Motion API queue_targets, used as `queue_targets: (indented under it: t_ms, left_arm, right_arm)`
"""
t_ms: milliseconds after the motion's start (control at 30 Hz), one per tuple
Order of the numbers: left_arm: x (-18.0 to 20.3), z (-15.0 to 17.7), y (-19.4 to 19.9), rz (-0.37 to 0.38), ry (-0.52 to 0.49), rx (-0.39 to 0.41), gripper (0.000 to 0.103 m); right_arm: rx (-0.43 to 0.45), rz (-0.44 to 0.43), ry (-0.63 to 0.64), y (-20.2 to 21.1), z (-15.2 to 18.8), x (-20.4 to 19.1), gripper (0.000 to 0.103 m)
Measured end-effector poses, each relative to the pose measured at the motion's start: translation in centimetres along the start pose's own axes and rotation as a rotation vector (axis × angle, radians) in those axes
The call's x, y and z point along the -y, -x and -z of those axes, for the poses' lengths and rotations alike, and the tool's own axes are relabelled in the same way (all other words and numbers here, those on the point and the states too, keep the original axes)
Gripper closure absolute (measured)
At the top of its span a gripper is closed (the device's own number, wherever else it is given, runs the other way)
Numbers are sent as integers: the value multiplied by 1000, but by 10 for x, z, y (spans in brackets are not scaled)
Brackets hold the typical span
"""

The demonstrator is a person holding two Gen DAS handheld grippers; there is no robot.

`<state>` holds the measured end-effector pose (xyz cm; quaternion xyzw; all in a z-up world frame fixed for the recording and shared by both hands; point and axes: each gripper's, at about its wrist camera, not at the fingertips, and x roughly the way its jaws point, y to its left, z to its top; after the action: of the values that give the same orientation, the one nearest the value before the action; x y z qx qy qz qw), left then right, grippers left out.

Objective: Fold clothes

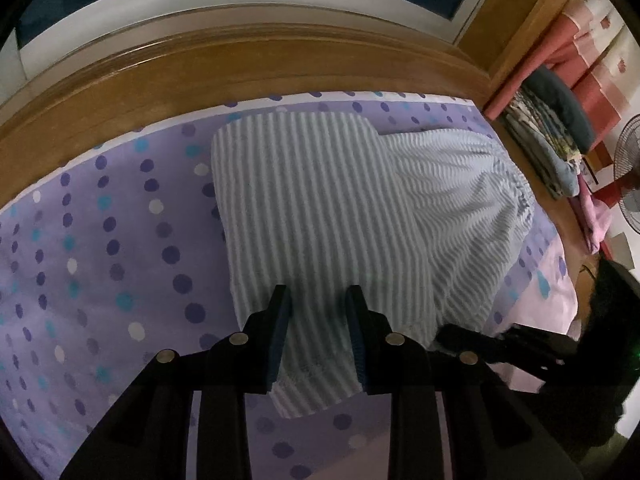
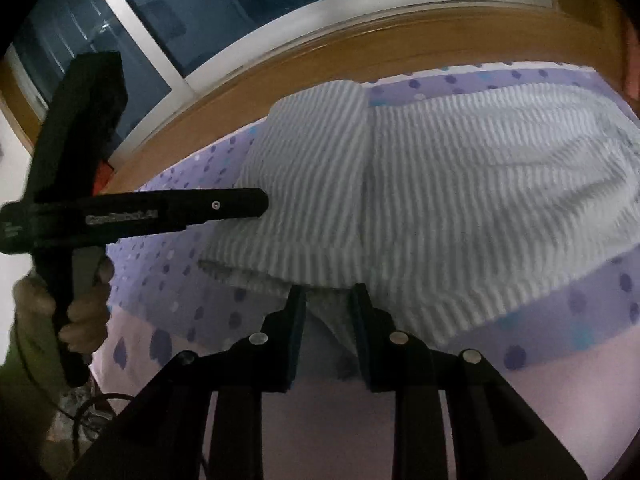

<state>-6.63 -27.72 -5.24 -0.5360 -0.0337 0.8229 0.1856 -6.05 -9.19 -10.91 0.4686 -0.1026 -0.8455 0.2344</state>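
A blue-and-white striped garment [image 1: 340, 216] lies partly folded on the purple dotted bedsheet [image 1: 100, 240]; one flap is laid over the rest and a gathered waistband sits at the right. My left gripper [image 1: 318, 296] is just above the garment's near hem, jaws open, with cloth showing flat in the gap. In the right wrist view the striped garment [image 2: 460, 200] fills the middle, and my right gripper [image 2: 328, 294] stands open at its near edge, the hem between its tips. A hand [image 2: 80, 312] holds the left gripper [image 2: 260, 204] over the garment's left side.
A wooden bed frame [image 1: 240, 72] runs along the far side under a dark window [image 2: 260, 8]. A stack of folded clothes [image 1: 552, 152], a red curtain [image 1: 592, 60] and a fan [image 1: 628, 168] stand at the right. A pale pink sheet [image 2: 320, 412] covers the near bed edge.
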Motion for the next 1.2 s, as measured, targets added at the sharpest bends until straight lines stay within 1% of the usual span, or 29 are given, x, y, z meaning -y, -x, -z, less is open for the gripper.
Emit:
queue_targets:
  t_ms: [67, 133, 200, 233, 333, 367, 400, 467, 500, 567, 667, 733, 800, 900, 1000, 1033, 1100, 1200]
  left_arm:
    - [1, 2, 3, -6, 12, 6, 75]
    - [2, 5, 8, 4, 29, 15, 75]
    - [6, 11, 14, 32, 46, 28, 75]
    - [9, 13, 15, 47, 53, 30, 75]
    - [16, 21, 9, 71, 83, 16, 75]
    - [17, 25, 4, 59, 100, 7, 75]
    - [16, 27, 1, 56, 117, 8, 75]
    - [14, 31, -1, 63, 155, 26, 75]
    - [12, 32, -2, 65, 171, 34, 75]
    - [12, 33, -2, 60, 188, 39, 75]
    - [14, 33, 0, 45, 195, 31, 75]
    - [14, 34, 5, 46, 193, 19, 75]
    - [11, 33, 12, 45, 179, 19, 75]
    - [-5, 34, 22, 21, 174, 20, 75]
    - [-25, 30, 29, 1, 194, 29, 75]
    - [-32, 27, 31, 1, 205, 34, 75]
    - [-44, 20, 32, 8, 216, 34, 75]
    - [-58, 8, 27, 29, 217, 8, 75]
  right_arm:
    - [22, -15, 17, 10, -10, 0, 80]
    - [54, -25, 16, 15, -30, 3, 79]
    - [74, -43, 0, 13, -59, 11, 73]
    - [69, -57, -3, 7, -74, 15, 65]
    - [25, -79, -8, -18, -110, 22, 63]
    - [10, -72, 0, -28, -119, 22, 63]
    - [-5, -40, 29, -39, -123, 22, 63]
    - [-37, 24, 88, -60, -131, 21, 63]
    - [-47, 41, 106, -69, -134, 22, 63]
    - [-44, 15, 99, -83, -134, 29, 64]
    - [-45, 27, 107, -82, -136, 26, 64]
    - [-39, 30, 91, -75, -135, 25, 64]
    - [-9, 32, 84, -60, -132, 22, 62]
    - [39, 49, 115, -30, -114, 12, 61]
    - [56, 74, 136, -5, -88, -1, 55]
    - [58, 79, 143, 1, -78, -7, 53]
    - [63, 100, 164, 8, -60, -26, 52]
    - [76, 128, 188, 12, -41, -54, 49]
